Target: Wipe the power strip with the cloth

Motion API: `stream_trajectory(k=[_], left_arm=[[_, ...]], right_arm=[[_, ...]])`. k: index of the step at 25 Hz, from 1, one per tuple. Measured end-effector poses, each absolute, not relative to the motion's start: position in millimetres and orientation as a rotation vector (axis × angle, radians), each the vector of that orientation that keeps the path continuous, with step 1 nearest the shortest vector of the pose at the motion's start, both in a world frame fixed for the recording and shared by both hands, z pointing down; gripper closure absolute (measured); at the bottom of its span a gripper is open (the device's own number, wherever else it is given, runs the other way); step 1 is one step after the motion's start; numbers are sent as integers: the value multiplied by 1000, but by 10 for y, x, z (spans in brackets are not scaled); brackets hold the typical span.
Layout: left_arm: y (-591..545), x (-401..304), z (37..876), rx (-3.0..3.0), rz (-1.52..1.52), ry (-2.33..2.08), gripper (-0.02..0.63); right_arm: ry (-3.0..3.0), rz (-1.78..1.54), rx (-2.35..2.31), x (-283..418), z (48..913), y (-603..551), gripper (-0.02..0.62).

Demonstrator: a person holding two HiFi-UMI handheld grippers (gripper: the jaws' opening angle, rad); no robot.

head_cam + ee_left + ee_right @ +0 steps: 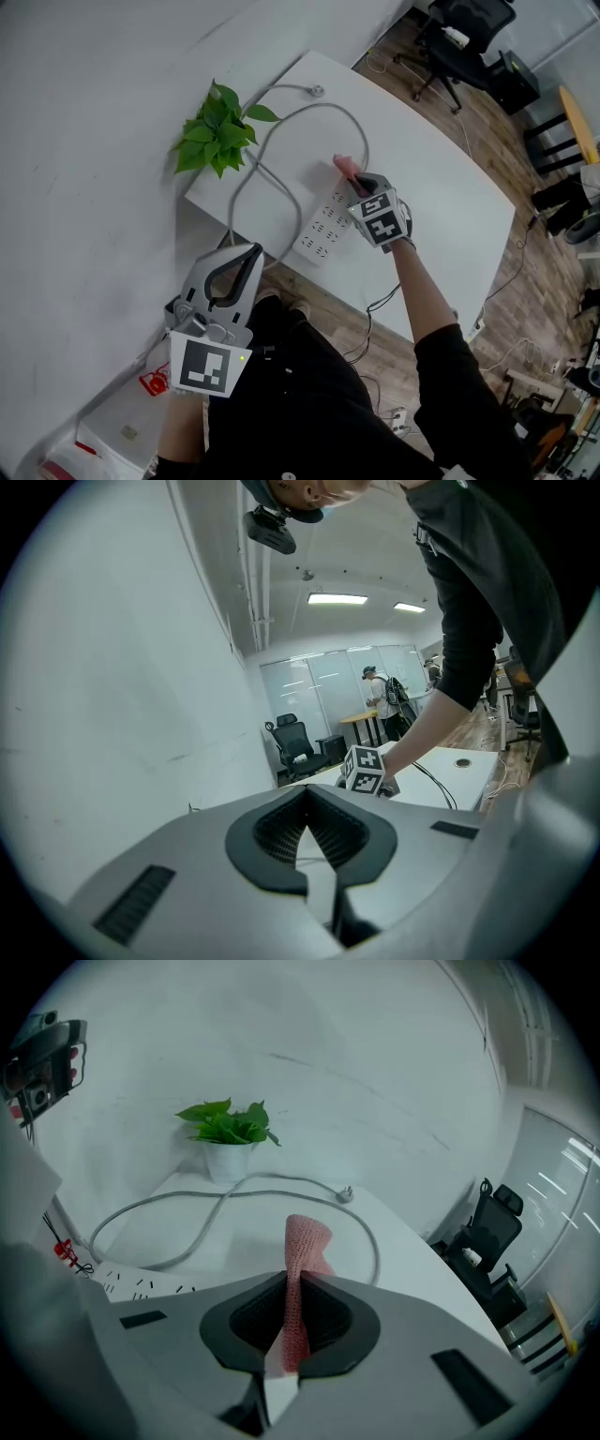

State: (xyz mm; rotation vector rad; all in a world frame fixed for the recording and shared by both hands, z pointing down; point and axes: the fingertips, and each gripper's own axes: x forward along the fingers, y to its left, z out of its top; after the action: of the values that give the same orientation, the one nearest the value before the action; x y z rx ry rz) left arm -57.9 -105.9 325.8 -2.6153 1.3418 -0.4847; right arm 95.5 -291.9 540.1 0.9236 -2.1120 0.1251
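The white power strip (323,228) lies on the white table (450,216), and its grey cable (281,127) loops toward a plug (317,91). My right gripper (356,183) hovers over the strip's far end, shut on a pink cloth (344,166). In the right gripper view the cloth (303,1258) stands up between the jaws, with the strip (141,1284) low on the left. My left gripper (242,255) hangs off the table's near corner, shut with nothing in it (307,829).
A potted green plant (218,128) stands at the table's back corner by the wall. Black office chairs (466,28) are on the wood floor beyond the table. Cables (506,356) trail on the floor to the right.
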Motion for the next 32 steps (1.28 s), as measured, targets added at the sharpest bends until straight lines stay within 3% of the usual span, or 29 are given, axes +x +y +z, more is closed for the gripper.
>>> stream_trajectory(k=[32], left_arm=[[-1148,-565,3271,-2621,-474,1324,592]], right_arm=[[-2186,181,709,484,5543,-2353,548]])
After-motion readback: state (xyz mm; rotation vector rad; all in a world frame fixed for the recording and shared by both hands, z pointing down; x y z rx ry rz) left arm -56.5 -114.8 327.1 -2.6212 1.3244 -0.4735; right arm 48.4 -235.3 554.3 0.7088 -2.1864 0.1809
